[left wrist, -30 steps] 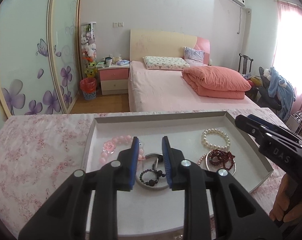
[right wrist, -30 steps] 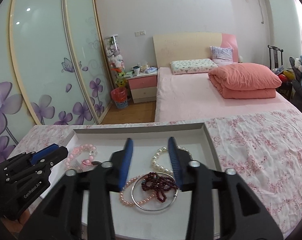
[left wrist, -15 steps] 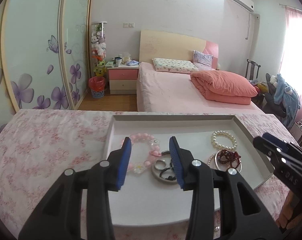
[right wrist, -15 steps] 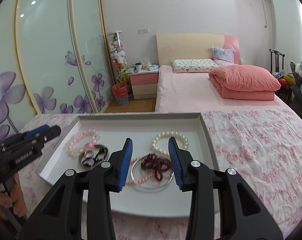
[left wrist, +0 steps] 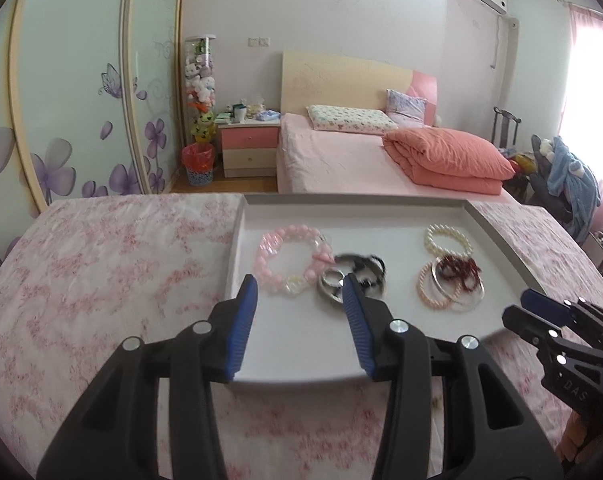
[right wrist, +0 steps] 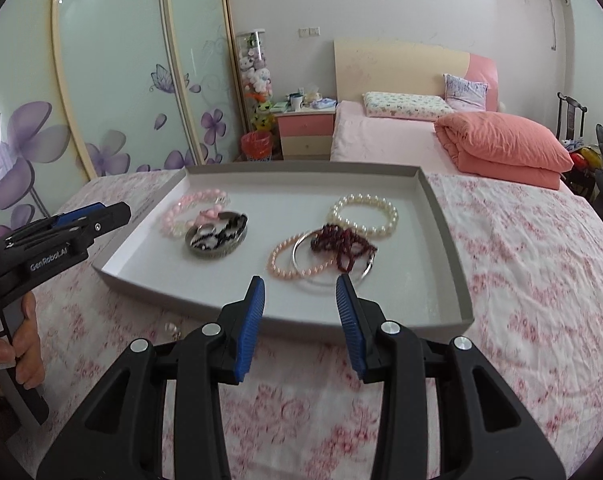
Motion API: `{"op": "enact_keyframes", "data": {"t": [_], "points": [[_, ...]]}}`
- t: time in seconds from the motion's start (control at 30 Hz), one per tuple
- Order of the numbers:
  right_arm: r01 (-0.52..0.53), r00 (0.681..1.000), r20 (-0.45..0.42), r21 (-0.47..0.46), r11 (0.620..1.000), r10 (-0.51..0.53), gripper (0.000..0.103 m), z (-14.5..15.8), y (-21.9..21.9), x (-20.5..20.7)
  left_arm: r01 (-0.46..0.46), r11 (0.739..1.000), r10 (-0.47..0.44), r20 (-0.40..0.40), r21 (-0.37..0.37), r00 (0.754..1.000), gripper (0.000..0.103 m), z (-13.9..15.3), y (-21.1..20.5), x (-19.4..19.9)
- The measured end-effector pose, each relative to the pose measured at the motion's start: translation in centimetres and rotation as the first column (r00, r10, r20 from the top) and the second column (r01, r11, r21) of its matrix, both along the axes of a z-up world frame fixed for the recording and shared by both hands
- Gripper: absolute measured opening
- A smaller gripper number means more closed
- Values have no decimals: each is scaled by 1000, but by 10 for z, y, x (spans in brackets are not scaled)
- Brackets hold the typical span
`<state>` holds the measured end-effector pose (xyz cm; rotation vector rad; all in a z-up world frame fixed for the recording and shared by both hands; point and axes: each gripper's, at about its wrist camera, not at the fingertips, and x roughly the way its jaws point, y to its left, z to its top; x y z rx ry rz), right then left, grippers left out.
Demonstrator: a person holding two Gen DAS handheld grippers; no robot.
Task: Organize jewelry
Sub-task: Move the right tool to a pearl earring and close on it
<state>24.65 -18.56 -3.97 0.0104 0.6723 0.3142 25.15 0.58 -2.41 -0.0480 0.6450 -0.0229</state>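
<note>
Right wrist view shows what the left wrist view lacks: the person's left hand (right wrist: 23, 344) wrapped on the handle of the left hand-held gripper (right wrist: 101, 216), and a small clear bead-like item (right wrist: 172, 328) on the cloth just outside the near rim of the tray (right wrist: 441, 216). Left wrist view alone shows the right hand-held gripper (left wrist: 533, 312) from the side, at the tray's near right corner, fingers apparently close together; in its own view the right hand-held gripper (right wrist: 300, 300) has its blue pads spread, nothing between them, poised over the tray's near edge

Left hand-held gripper (left wrist: 299, 300): pads spread, empty, tips over the tray's near half just in front of the metal dish

Tray (left wrist: 237, 248): one, shallow, grey-white, on the table (left wrist: 101, 272) with pink floral cloth. Count inside:
- pink bead bracelet (left wrist: 289, 260), one, left part of tray, pale translucent beads
- round metal dish (right wrist: 216, 234), one, touching the pink bracelet's right side; holds a silver ring (left wrist: 333, 279) and dark beaded pieces, blurred
- white pearl bracelet (right wrist: 364, 213), one, right far part of tray
- peach pearl bracelet (right wrist: 279, 266), one, nearer than the white one
- silver bangle (right wrist: 301, 268), one, overlapping the peach bracelet
- dark red bead strand (right wrist: 341, 246), one, heaped across the bangle, touching the white pearls
</note>
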Motion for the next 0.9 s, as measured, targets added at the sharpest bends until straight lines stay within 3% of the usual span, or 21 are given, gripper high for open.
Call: {"op": "enact_keyframes", "data": {"t": [0.17,0.43,0.6,0.9], "points": [[-21,999,-36,5,1000,21,39,-6,1,-9,30,1000,-30,-20,-5,999,44,-3,-6,-13],[-135,984,-114,5,991,135,38,-20,24,-30,-14,1000,14,-25,-19,1000,44,-2,6,-16],[-197,969,-158,-32,980,189,31,-30,47,-32,-25,1000,25,-24,-14,999,44,-3,10,-18],[-193,965,-196,-74,978,176,21,-35,63,-21,-35,999,34,-35,-9,999,44,-6,14,-20]]}}
